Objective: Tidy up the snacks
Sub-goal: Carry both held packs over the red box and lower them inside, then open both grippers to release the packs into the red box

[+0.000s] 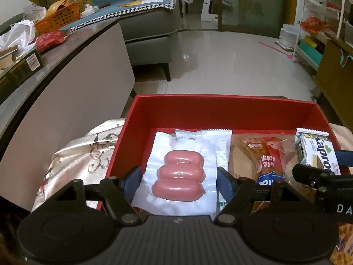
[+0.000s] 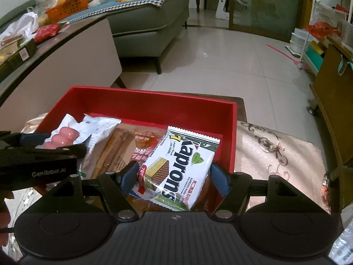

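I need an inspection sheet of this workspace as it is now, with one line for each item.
Surface: patterned cloth under the red box.
Job's things: sausage pack, wafer pack, bread snack pack, all in or over the box.
Clutter: orange basket and white bag on the side table.
Grippers: left gripper jaws closed on the sausage pack; right gripper jaws closed on the wafer pack.
Cables: nothing seen.
Surroundings: grey sofa, tiled floor.

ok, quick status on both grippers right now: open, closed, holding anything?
Left gripper: closed on the sausage pack, over the red box.
Right gripper: closed on the Kaprons wafer pack, over the same box.
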Tool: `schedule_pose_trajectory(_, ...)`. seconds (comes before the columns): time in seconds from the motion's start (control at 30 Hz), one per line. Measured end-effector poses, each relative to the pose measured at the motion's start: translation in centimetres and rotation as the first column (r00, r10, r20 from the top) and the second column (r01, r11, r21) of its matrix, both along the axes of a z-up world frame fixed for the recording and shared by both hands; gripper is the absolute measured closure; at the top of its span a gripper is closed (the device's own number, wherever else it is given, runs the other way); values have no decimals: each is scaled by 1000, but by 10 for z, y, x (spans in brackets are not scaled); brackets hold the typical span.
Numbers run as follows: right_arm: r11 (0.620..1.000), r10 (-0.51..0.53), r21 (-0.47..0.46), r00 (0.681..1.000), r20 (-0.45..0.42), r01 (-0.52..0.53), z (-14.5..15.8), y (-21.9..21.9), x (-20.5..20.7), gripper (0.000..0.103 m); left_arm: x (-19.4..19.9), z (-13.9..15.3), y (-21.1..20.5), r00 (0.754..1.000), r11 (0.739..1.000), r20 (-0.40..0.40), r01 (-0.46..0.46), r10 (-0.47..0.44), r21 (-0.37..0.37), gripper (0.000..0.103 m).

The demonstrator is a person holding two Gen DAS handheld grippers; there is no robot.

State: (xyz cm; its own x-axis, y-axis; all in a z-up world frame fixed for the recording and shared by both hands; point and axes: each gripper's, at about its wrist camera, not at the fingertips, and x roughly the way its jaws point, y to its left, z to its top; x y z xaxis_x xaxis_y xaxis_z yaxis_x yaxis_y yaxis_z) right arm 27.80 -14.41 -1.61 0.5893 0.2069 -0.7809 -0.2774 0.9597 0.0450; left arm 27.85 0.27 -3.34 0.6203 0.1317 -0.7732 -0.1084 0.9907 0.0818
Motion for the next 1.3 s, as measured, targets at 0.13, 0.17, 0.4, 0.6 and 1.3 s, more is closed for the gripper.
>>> schedule_pose_trajectory(0.13, 1000, -6, -5, 1000, -6, 6, -3, 0, 2, 26, 1, 0, 2, 1000, 1000, -10, -8, 8, -14, 37)
schedule_pose_trajectory(0.17, 1000, -5, -6, 1000, -4, 5, -4, 1, 2, 26, 2, 0, 3, 1000, 1000, -10, -12, 12, -20, 36)
schedule_pose_trajectory(0.4, 1000, -12, 23, 1000, -14, 13, -3, -1, 5, 24, 4, 0, 8, 999, 997, -32, -15, 13, -76, 36)
schedule_pose_trajectory(0.6, 999, -23, 32, 1000, -4, 23, 5, -4, 2, 23, 3, 4, 10, 999, 995, -40, -17, 13, -102, 35)
schedule_pose_trajectory(1.3, 998, -6, 62, 998, 56, 3, 59, -26, -60, 19, -96, 48, 22, 1000, 989, 13, 18, -16, -144, 29)
